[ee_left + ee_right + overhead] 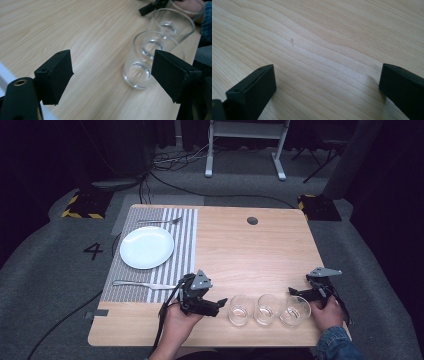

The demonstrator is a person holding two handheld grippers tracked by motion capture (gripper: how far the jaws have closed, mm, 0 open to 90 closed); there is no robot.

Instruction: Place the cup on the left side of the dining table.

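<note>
Three clear empty glasses stand upright in a row near the table's front edge: left glass (239, 310), middle glass (266, 309), right glass (295, 310). My left gripper (220, 304) lies low just left of the row, pointing at it. In the left gripper view its jaws (112, 65) stand apart over bare wood, with the nearest glass (136, 75) just ahead by the right jaw and untouched. My right gripper (296, 293) sits at the far side of the right glass. Its jaws (324, 75) are wide apart with only wood between them.
A striped placemat (185, 240) at the table's left carries a white plate (146, 247), a fork (160, 221) beyond it and a knife (142, 284) on its near side. A round cable hole (252, 220) is at the far edge. The table's front edge runs close behind the glasses.
</note>
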